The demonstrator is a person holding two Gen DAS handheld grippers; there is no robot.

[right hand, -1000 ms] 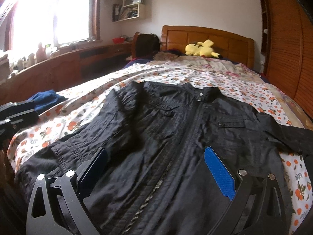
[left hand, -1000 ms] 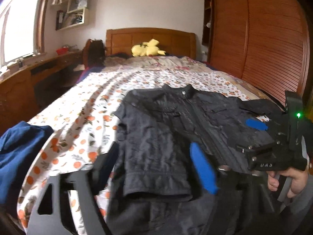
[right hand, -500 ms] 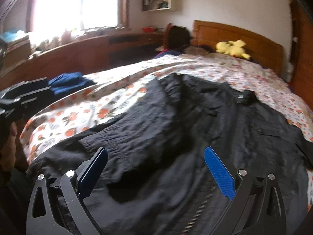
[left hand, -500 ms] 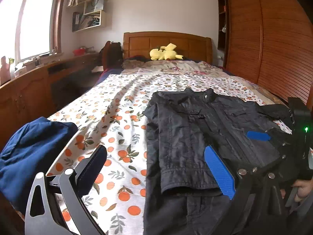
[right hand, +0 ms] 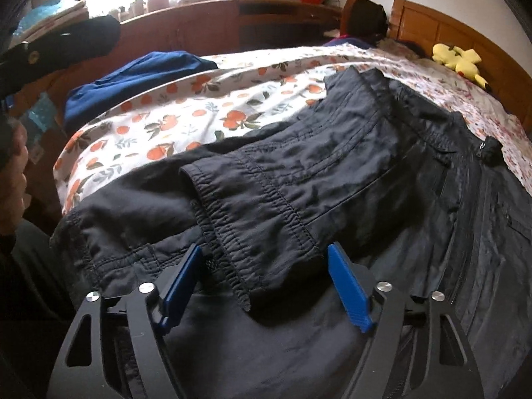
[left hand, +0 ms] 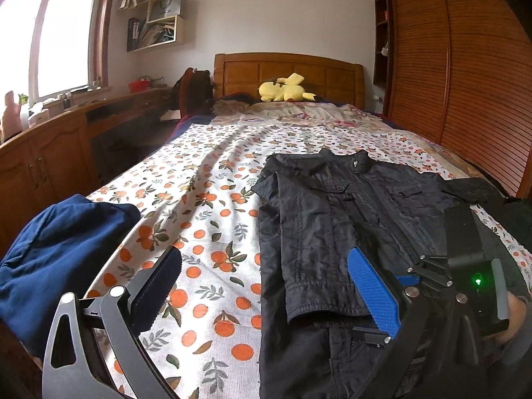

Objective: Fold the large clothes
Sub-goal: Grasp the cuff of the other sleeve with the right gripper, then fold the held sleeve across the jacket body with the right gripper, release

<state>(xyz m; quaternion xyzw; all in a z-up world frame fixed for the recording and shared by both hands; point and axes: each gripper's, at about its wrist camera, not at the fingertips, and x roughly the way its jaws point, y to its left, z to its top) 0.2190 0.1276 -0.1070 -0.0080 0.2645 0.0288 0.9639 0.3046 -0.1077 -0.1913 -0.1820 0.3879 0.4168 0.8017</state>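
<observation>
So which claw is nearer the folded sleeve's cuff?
Right. The right claw straddles the cuff, jaws just closing without pressing it; the left claw hangs open over the sheet beside the jacket.

A flowered bed [left hand: 206, 206] carries a black jacket [left hand: 332, 219] and blue garment [left hand: 63, 252].
</observation>
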